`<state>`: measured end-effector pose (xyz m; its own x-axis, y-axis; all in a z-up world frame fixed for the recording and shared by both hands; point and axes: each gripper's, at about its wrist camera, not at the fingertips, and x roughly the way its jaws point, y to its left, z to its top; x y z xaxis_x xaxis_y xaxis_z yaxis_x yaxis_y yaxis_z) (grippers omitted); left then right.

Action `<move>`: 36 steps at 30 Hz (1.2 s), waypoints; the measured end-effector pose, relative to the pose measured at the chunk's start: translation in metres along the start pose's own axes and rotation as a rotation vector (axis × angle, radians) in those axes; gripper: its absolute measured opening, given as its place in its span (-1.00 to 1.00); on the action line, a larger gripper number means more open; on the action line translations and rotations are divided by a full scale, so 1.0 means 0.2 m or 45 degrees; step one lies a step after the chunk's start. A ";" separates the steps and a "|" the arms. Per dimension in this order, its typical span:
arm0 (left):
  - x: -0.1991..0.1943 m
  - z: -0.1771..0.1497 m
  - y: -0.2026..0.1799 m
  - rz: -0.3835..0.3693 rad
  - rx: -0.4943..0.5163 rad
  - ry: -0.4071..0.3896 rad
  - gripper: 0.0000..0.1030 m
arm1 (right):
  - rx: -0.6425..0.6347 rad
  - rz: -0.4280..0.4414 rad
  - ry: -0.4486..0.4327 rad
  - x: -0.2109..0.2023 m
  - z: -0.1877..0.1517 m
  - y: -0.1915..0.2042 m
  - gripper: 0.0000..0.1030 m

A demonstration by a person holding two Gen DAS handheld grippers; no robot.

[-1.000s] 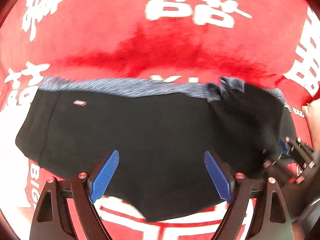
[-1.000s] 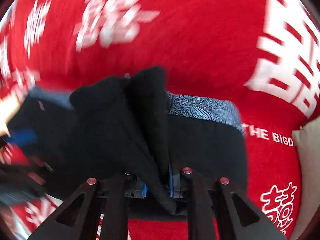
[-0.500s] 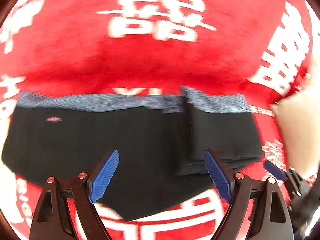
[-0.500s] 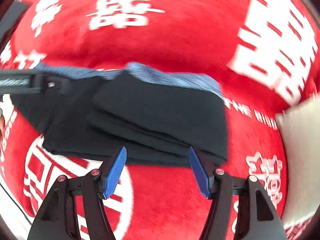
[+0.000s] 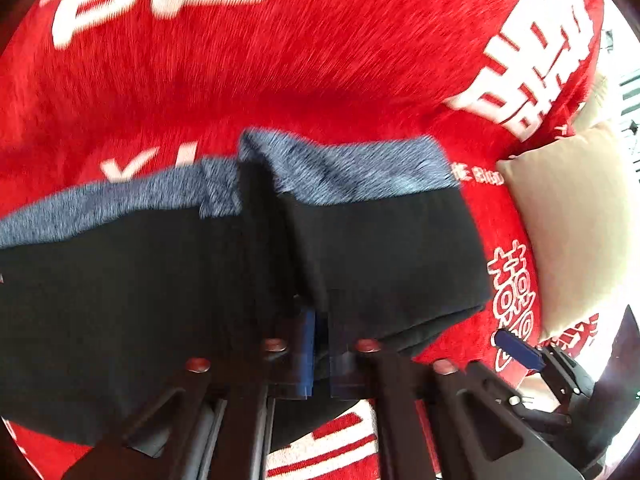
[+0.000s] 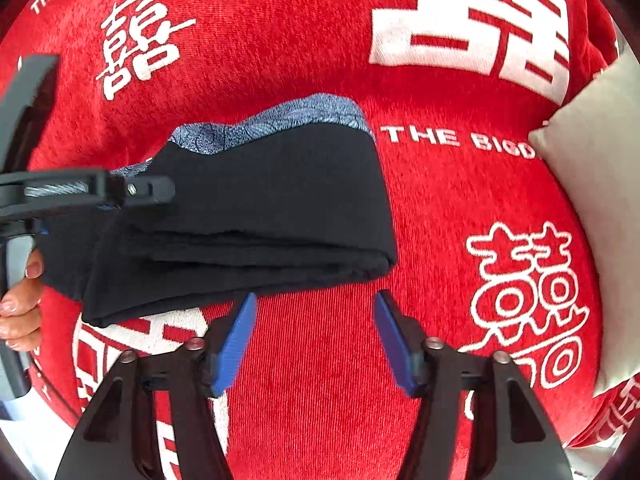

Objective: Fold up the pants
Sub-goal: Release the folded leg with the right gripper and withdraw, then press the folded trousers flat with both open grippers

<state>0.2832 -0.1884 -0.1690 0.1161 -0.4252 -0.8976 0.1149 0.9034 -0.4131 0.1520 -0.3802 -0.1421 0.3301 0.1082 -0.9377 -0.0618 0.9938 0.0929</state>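
Observation:
The black pants point(image 5: 384, 252) with a blue-grey patterned waistband point(image 5: 344, 168) lie partly folded on the red cloth. My left gripper point(image 5: 318, 344) is shut on the near edge of the folded black layer, at the fold line. In the right wrist view the pants point(image 6: 280, 200) show as a thick folded stack, with the left gripper's arm point(image 6: 92, 192) reaching in from the left onto them. My right gripper point(image 6: 316, 336) is open and empty, just in front of the stack's near edge, over the red cloth; one of its blue pads point(image 5: 516, 348) shows in the left wrist view.
The red cloth point(image 6: 320, 400) with white characters and lettering covers the surface. A beige cushion point(image 6: 600, 208) lies at the right edge, close to the pants' right side; it also shows in the left wrist view point(image 5: 568, 232). A hand point(image 6: 20, 304) holds the left gripper.
My right gripper let go of the pants leg after laying it over the right side, and drew back. My left gripper moved right and shut on the folded layer's near edge.

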 end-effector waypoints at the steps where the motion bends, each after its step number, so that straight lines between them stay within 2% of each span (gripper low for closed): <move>1: -0.01 -0.01 0.01 -0.008 -0.017 -0.003 -0.89 | 0.016 0.009 0.007 0.00 0.00 -0.02 0.08; 3: -0.07 -0.03 0.01 -0.029 -0.036 -0.024 -0.89 | 0.035 0.017 0.013 0.00 0.00 -0.04 0.02; 6: -0.14 -0.10 0.00 0.015 0.004 -0.056 -0.89 | 0.048 0.017 0.000 -0.05 -0.01 -0.07 0.01; 10: -0.03 -0.22 0.10 0.053 -0.055 0.006 -0.89 | 0.060 0.013 0.018 -0.05 -0.04 -0.10 0.01; 12: -0.02 -0.24 0.11 0.043 -0.077 -0.039 -0.88 | 0.065 0.018 0.040 -0.03 -0.05 -0.11 0.01; 16: -0.07 -0.24 0.08 0.102 -0.107 -0.069 -0.87 | 0.076 0.019 0.020 -0.03 -0.03 -0.14 0.01; 17: -0.09 -0.24 0.07 0.120 -0.103 -0.071 -0.71 | 0.085 0.027 0.011 -0.03 0.00 -0.16 0.01; 18: -0.12 -0.23 0.06 0.171 -0.101 -0.081 -0.21 | 0.093 0.029 0.002 -0.04 0.03 -0.17 0.01; 20: -0.20 -0.22 0.05 0.225 -0.111 -0.139 0.40 | 0.110 0.037 -0.016 -0.04 0.08 -0.19 0.01; 25: -0.34 -0.13 0.02 0.238 -0.113 -0.220 0.40 | 0.186 0.092 -0.057 -0.01 0.30 -0.26 0.01; 26: -0.33 -0.12 0.01 0.240 -0.103 -0.222 0.40 | 0.192 0.097 -0.059 0.00 0.32 -0.26 -0.05; 29: -0.29 -0.04 -0.07 0.250 -0.052 -0.230 0.40 | 0.201 0.115 -0.050 0.06 0.44 -0.25 -0.19; 32: -0.22 0.00 -0.12 0.240 -0.025 -0.217 0.40 | 0.213 0.134 -0.032 0.14 0.54 -0.23 -0.22; 36: -0.08 0.03 -0.13 0.294 -0.036 -0.171 0.40 | 0.189 0.152 -0.008 0.25 0.65 -0.18 -0.22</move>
<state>0.2851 -0.2064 -0.1431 0.2659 -0.2091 -0.9410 0.0429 0.9778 -0.2051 0.2941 -0.4069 -0.1488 0.3346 0.2252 -0.9150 0.0384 0.9669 0.2521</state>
